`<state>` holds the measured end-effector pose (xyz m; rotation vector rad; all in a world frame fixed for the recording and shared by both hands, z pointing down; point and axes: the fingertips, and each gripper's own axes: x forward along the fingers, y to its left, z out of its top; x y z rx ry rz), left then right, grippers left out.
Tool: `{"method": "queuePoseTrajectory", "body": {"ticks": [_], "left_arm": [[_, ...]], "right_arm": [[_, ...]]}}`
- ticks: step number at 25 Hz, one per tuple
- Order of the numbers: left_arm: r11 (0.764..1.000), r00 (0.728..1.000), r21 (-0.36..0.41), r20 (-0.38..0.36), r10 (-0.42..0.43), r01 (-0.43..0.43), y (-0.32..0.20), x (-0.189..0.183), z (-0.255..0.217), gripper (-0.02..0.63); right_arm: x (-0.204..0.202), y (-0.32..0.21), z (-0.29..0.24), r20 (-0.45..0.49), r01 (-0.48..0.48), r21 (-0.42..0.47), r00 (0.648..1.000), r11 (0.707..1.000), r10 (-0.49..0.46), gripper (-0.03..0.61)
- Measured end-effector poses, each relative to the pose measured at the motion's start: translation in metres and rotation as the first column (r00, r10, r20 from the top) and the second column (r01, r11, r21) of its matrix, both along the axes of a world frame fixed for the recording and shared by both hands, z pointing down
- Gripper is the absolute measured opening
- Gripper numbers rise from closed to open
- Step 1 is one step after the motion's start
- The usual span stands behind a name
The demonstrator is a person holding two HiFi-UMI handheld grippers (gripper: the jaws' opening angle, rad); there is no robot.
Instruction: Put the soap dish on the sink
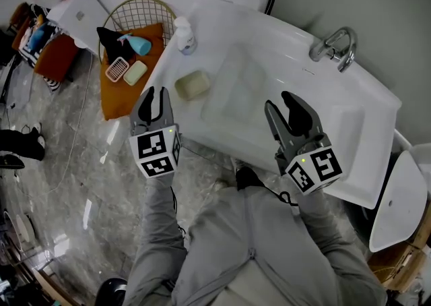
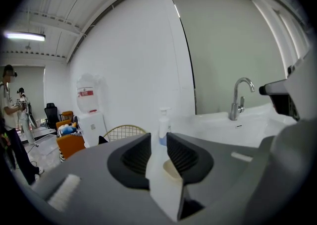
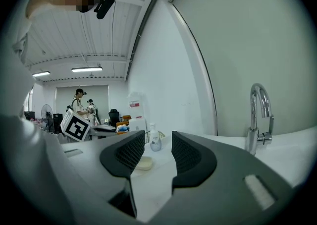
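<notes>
Grey marble floor [image 1: 74,183] around white sink [image 1: 350,129]. Orange stool [image 1: 114,99] left of sink. Tap [image 1: 335,47] at sink's back edge. Bottle [image 1: 184,35] on sink's left corner. Soap dish [image 1: 192,85] on sink's left ledge, near bottle. Left tool [image 1: 157,92] and right tool [image 1: 279,100] over sink's front edge, jaws apart, empty.

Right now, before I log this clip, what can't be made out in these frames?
- soap dish: head view too small to show whether it holds soap; left gripper view hides most of it behind a jaw.
- bottle: label too small to read in any view.
- basket: dark item inside unidentifiable, head view too small.
</notes>
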<state>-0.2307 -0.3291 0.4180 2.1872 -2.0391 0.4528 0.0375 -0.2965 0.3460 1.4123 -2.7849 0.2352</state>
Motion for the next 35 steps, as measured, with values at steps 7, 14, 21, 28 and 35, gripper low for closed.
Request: {"method": "queuePoseTrajectory", "body": {"ticks": [7, 14, 21, 28, 35], "left_arm": [[0.998, 1.0, 0.056, -0.011, -0.011, 0.011, 0.032, -0.003, -0.023, 0.108], [0.994, 1.0, 0.112, -0.005, -0.005, 0.006, 0.061, -0.003, -0.046, 0.107], [0.988, 1.0, 0.154, -0.005, -0.017, 0.018, 0.085, -0.005, -0.056, 0.108], [0.982, 0.999, 0.189, -0.037, -0.006, 0.013, 0.109, -0.002, -0.071, 0.107], [0.977, 0.999, 0.215, -0.045, 0.009, 0.001, 0.129, 0.005, -0.078, 0.107]], "right_arm": [[-0.007, 0.015, -0.011, 0.006, 0.006, 0.027, 1.0, 1.0, -0.006, 0.169], [-0.013, 0.032, -0.018, 0.014, 0.01, 0.044, 1.0, 0.999, -0.01, 0.169], [-0.017, 0.043, -0.018, 0.019, 0.017, 0.058, 1.0, 0.998, -0.018, 0.169], [-0.02, 0.055, -0.022, 0.026, 0.014, 0.067, 1.0, 0.998, -0.016, 0.169], [-0.02, 0.065, -0.021, 0.022, 0.01, 0.066, 1.0, 0.998, -0.012, 0.169]]}}
